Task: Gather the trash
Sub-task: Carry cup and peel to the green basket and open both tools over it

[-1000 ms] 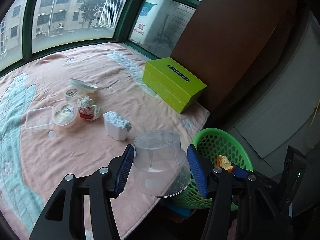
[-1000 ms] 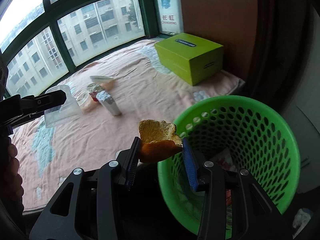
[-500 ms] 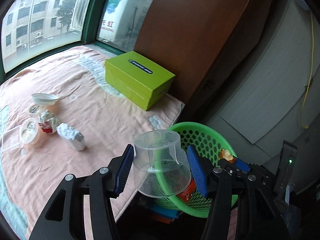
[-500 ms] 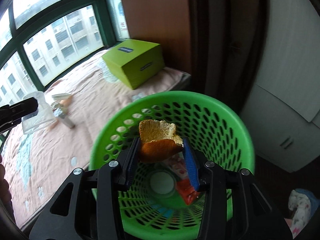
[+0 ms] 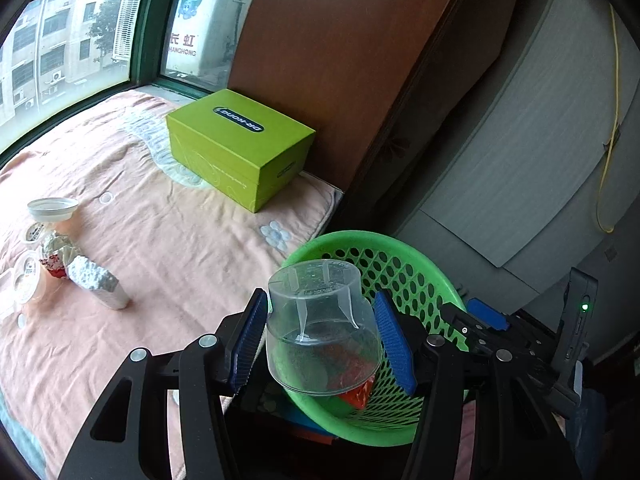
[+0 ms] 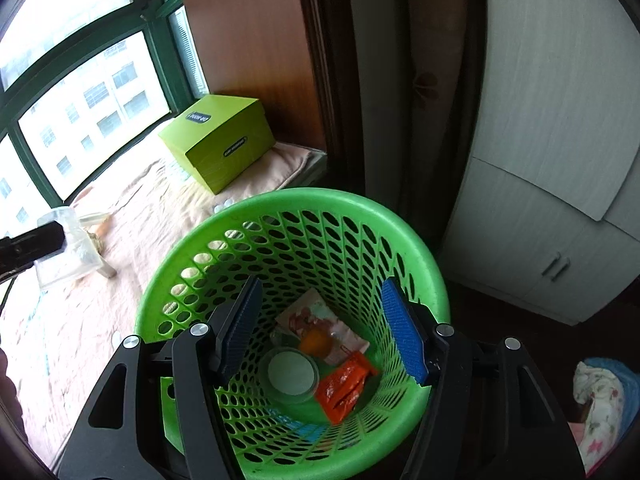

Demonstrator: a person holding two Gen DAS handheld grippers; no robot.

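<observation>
A: Left wrist view first. What does the left gripper (image 5: pixel 322 334) have?

B: It is clamped on a clear plastic cup (image 5: pixel 320 326), held upside down, both blue pads against its sides. The cup hangs over the near rim of the green basket (image 5: pixel 404 276). Through its wall something red shows inside the basket, too warped to name.

A: And the right gripper?

B: Only part of it shows there, black arms and one blue pad just right of the basket; its tips are cut off behind the left gripper's arm.

A: Other trash?

B: Well left of the basket, on the pink blanket (image 5: pixel 172 240), lie a crumpled white wad (image 5: pixel 94 280), a white lid (image 5: pixel 53 205) and small tubs half cut off by the frame edge. A green box (image 5: pixel 240 144) sits beyond the basket, by the window.

A: Right wrist view?

B: The right gripper (image 6: pixel 322 330) stands apart over the basket (image 6: pixel 400 220), its jaws having just been opening, nothing between them. Below, in the basket, lie an orange peel (image 6: pixel 316 342), an orange wrapper (image 6: pixel 346 384), a round lid (image 6: pixel 289 372) and a pale packet (image 6: pixel 316 314). Left of the basket, the cup (image 6: pixel 66 252) shows hazily, half hidden by a black finger.
</observation>
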